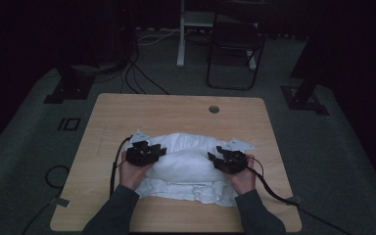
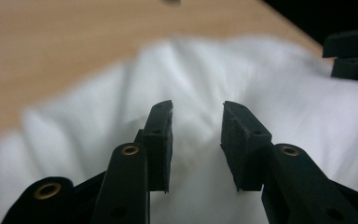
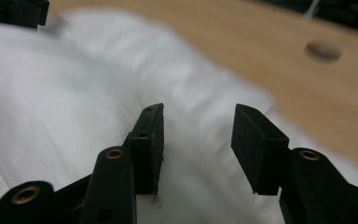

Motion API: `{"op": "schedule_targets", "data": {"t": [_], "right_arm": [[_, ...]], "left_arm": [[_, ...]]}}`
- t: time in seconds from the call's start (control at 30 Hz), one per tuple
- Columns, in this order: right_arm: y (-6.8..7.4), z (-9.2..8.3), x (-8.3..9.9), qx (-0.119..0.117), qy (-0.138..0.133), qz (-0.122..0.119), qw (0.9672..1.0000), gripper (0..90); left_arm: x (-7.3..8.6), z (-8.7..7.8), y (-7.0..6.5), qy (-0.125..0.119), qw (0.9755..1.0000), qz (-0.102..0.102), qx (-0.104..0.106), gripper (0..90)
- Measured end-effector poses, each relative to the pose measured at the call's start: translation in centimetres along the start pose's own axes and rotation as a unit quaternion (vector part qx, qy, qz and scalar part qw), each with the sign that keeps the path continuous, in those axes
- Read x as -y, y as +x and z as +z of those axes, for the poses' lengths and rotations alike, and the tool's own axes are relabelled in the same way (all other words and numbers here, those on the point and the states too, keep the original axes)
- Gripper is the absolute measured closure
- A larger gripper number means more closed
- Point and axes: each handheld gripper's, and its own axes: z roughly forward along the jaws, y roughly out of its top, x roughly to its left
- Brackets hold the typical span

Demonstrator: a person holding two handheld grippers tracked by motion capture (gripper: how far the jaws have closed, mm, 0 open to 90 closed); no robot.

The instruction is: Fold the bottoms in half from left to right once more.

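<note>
High view looks forward and down on the whole table (image 1: 127, 110); both gripper views sit close over the white cloth (image 2: 270, 84), facing inward across it.

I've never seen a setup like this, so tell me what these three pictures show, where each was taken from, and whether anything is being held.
A person sits at a wooden table, holding a black two-jaw tool in each hand. The high view looks down from above: left tool, right tool. The other two pictures come from cameras riding on each tool, looking along its jaws. A rumpled white cloth lies on the table. Both tools hover at it with jaws apart, left and right; nothing is gripped.
</note>
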Motion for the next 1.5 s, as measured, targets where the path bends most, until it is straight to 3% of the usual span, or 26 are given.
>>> {"op": "schedule_targets", "data": {"t": [0.13, 0.23, 0.33, 0.4, 0.53, 0.57, 0.73, 0.8, 0.87, 0.93, 1.0, 1.07, 1.17, 1.3, 1.33, 1.5], "right_arm": [[0.8, 0.0, 3.1, -0.012, 0.021, 0.002, 0.9997, 53.6], [1.3, -0.8, 4.8, -0.008, 0.020, 0.005, 0.9998, 53.4], [1.5, -1.9, 5.9, 0.011, 0.017, 0.007, 0.9998, 55.7], [1.6, -2.3, 6.3, 0.027, 0.022, 0.000, 0.9994, 57.0], [1.8, -2.0, 7.8, 0.054, 0.052, -0.013, 0.9971, 61.3], [1.9, -1.6, 8.2, 0.054, 0.064, -0.014, 0.9964, 61.8], [1.6, -1.1, 8.7, 0.038, 0.062, 0.001, 0.9974, 62.4], [1.5, -1.1, 8.8, 0.036, 0.059, 0.003, 0.9976, 62.4], [1.4, -1.0, 8.8, 0.035, 0.058, 0.006, 0.9977, 62.3], [1.4, -1.0, 8.8, 0.031, 0.055, 0.011, 0.9979, 62.2], [1.2, -1.0, 8.9, 0.027, 0.053, 0.012, 0.9982, 62.0], [1.1, -1.0, 8.9, 0.022, 0.050, 0.016, 0.9984, 61.8], [0.9, -1.0, 9.0, 0.018, 0.045, 0.020, 0.9986, 61.7], [0.9, -1.0, 9.0, 0.017, 0.045, 0.019, 0.9987, 61.5], [0.9, -1.0, 9.1, 0.017, 0.044, 0.019, 0.9987, 61.5], [0.9, -1.0, 9.1, 0.014, 0.043, 0.019, 0.9988, 61.4]], "left_arm": [[3.5, 0.2, -1.0, 0.023, 0.9996, 0.014, 0.004, 64.1], [5.4, -0.4, -2.0, 0.019, 0.9989, 0.038, -0.019, 64.0], [6.3, -1.0, -2.7, 0.009, 0.9970, 0.059, -0.049, 63.9], [6.8, -1.2, -3.0, 0.016, 0.9944, 0.080, -0.067, 63.9], [7.9, -0.7, -2.8, 0.028, 0.9927, 0.084, -0.081, 64.1], [8.2, -0.4, -2.7, 0.029, 0.9929, 0.081, -0.081, 64.3], [8.3, 0.1, -2.5, 0.020, 0.9932, 0.079, -0.084, 64.8], [8.2, 0.0, -2.2, 0.017, 0.9950, 0.063, -0.076, 64.8], [7.8, -0.4, -1.9, 0.010, 0.9975, 0.044, -0.055, 62.5], [7.2, -1.5, -1.4, -0.022, 0.9980, 0.035, -0.047, 53.6], [6.7, -2.6, -0.9, -0.046, 0.9965, 0.025, -0.065, 46.5], [6.3, -3.5, 0.0, -0.061, 0.9929, 0.004, -0.102, 36.6], [6.4, -3.5, 2.1, -0.036, 0.9894, -0.030, -0.137, 26.8], [7.6, -2.2, 4.2, 0.009, 0.9855, -0.068, -0.155, 17.8], [7.6, -2.0, 4.3, 0.013, 0.9855, -0.070, -0.154, 16.7], [7.8, -1.2, 4.2, 0.024, 0.9809, -0.054, -0.185, 9.2]]}}
